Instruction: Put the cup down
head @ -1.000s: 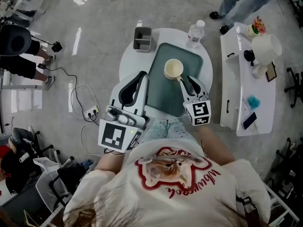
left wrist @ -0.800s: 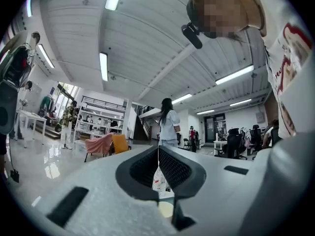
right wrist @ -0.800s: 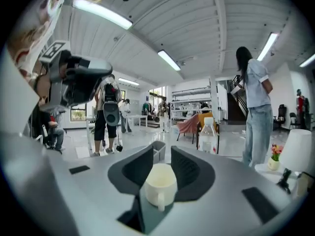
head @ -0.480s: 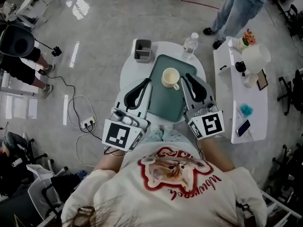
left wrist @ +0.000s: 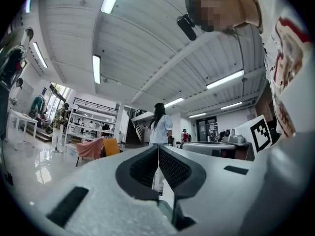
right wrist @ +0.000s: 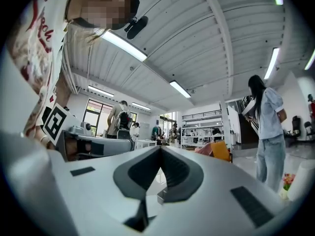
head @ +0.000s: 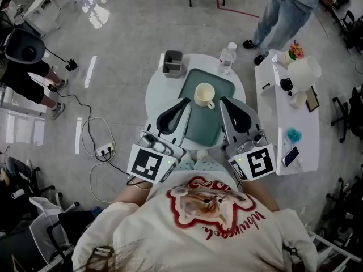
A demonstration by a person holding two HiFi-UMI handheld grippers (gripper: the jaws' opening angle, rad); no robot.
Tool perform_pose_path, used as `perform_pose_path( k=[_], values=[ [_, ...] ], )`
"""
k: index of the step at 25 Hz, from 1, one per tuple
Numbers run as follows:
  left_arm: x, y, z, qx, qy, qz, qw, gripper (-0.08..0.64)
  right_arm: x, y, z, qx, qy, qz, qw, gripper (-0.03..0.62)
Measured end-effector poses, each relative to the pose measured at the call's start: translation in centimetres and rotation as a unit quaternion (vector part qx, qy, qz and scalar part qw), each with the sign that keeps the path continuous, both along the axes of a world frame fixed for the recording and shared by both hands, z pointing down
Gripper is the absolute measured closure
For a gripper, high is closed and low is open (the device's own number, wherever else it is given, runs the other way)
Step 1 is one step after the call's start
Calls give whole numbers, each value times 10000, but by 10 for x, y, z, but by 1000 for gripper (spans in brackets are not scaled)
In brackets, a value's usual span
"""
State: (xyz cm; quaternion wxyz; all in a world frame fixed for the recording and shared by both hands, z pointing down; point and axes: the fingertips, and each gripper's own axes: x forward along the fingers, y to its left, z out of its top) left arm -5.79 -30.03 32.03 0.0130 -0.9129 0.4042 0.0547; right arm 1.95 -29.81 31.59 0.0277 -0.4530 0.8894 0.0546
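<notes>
A cream cup (head: 204, 94) stands upright on the far part of the green tray (head: 203, 126), its handle turned to the right. The tray lies on a round white table (head: 156, 92). My left gripper (head: 185, 101) hangs over the tray's left edge, shut and empty, a short way near-left of the cup. The right gripper (head: 223, 100) is over the tray's right edge, also shut and empty, just clear of the handle. In both gripper views the jaws (left wrist: 158, 150) (right wrist: 160, 150) meet at the tip and point up at the room; the cup is out of sight there.
A grey box (head: 172, 63) and a water bottle (head: 227, 56) stand at the table's far rim. A white side table (head: 271, 123) with a jug and small items is to the right. A person in jeans (head: 286, 10) stands beyond it. Cables (head: 102, 146) lie on the floor at left.
Both grippers have drawn back toward my body, away from the cup. The right one was at the cup's handle a second ago. The cup stays on the tray.
</notes>
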Motion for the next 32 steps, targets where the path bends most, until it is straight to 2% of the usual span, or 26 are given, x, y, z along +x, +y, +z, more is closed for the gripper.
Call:
perform_pose_path(
  k=[5, 14, 21, 27, 32],
  values=[
    [6, 15, -5, 1, 18, 102, 9999, 543, -2, 12, -8, 37, -123, -72, 9999, 565],
    [8, 63, -21, 298, -81, -121, 9994, 543, 0, 53, -13, 133, -176, -368, 9991, 565],
    [25, 132, -25, 293, 15, -373, 9989, 543, 22, 128, -22, 159, -42, -567, 9983, 565],
    [50, 214, -29, 431, 25, -480, 9979, 543, 52, 211, -15, 63, 47, -773, 9970, 565],
    [60, 274, -20, 245, 60, -696, 9973, 543, 71, 271, -8, -68, 31, -844, 9964, 565]
  ],
)
